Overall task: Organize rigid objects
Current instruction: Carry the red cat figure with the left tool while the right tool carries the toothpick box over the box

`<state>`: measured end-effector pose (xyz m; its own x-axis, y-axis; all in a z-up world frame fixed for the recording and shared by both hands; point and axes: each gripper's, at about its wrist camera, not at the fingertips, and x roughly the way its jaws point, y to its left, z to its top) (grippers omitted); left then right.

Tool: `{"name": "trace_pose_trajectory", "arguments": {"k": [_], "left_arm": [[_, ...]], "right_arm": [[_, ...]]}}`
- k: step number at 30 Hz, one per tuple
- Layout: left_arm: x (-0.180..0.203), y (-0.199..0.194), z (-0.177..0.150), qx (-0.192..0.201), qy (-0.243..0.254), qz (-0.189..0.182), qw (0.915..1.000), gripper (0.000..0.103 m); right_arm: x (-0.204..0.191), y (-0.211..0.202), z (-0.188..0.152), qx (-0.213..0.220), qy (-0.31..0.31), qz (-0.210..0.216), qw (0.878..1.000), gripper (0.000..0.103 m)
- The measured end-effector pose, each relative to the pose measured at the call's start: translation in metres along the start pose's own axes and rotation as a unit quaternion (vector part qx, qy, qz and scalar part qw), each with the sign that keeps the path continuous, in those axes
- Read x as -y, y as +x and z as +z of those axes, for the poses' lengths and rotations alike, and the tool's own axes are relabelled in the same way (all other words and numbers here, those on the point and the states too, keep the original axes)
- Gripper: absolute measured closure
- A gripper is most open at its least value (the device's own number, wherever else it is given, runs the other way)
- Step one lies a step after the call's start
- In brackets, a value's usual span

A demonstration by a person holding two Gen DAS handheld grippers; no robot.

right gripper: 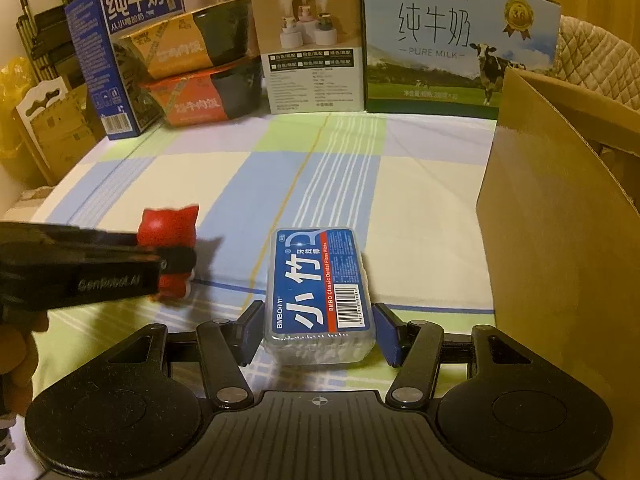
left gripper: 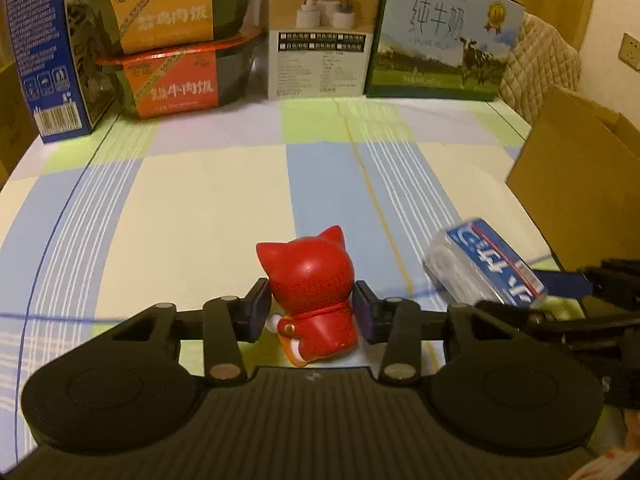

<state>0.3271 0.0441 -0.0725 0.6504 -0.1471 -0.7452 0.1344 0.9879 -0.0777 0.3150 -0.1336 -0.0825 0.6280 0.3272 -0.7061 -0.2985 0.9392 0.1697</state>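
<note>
A red cat figurine (left gripper: 312,300) stands between the pads of my left gripper (left gripper: 311,312), which is shut on it just above the checked cloth. It also shows in the right wrist view (right gripper: 170,252), partly hidden by the left gripper's finger. A clear box of dental floss picks with a blue label (right gripper: 318,296) sits between the pads of my right gripper (right gripper: 320,330), which is shut on it. The box also shows in the left wrist view (left gripper: 484,268), tilted.
An open brown cardboard box (right gripper: 552,216) stands at the right. Along the back stand a blue milk carton (right gripper: 116,52), two stacked rice bowls (right gripper: 200,68), a humidifier box (right gripper: 308,52) and a large milk case (right gripper: 452,44). The checked tablecloth (right gripper: 260,184) covers the table.
</note>
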Motion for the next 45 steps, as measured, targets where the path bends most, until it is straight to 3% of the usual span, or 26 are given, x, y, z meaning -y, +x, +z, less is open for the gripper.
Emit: {"name": "trace_pose_trajectory", "arguments": {"k": [4,14,25,45], "left_arm": [[-0.001,-0.021,-0.014,-0.011,0.011,-0.011,0.9998,0.064],[0.012,-0.094,-0.057,-0.01,0.012,0.003,0.9999,0.064],[0.028,-0.164,-0.1,0.005,-0.009,0.002,0.9999,0.064],[0.102,-0.259,-0.088,0.051,0.001,-0.028,0.9983,0.064]], "right_arm": [[-0.007,-0.015,-0.007,-0.002,0.002,0.013,1.0,0.049],[-0.029,-0.075,-0.037,0.01,0.016,0.031,0.999,0.049],[-0.031,-0.147,-0.082,0.039,0.023,0.011,0.999,0.049],[-0.022,-0.273,-0.078,0.088,0.043,-0.018,0.995,0.049]]}}
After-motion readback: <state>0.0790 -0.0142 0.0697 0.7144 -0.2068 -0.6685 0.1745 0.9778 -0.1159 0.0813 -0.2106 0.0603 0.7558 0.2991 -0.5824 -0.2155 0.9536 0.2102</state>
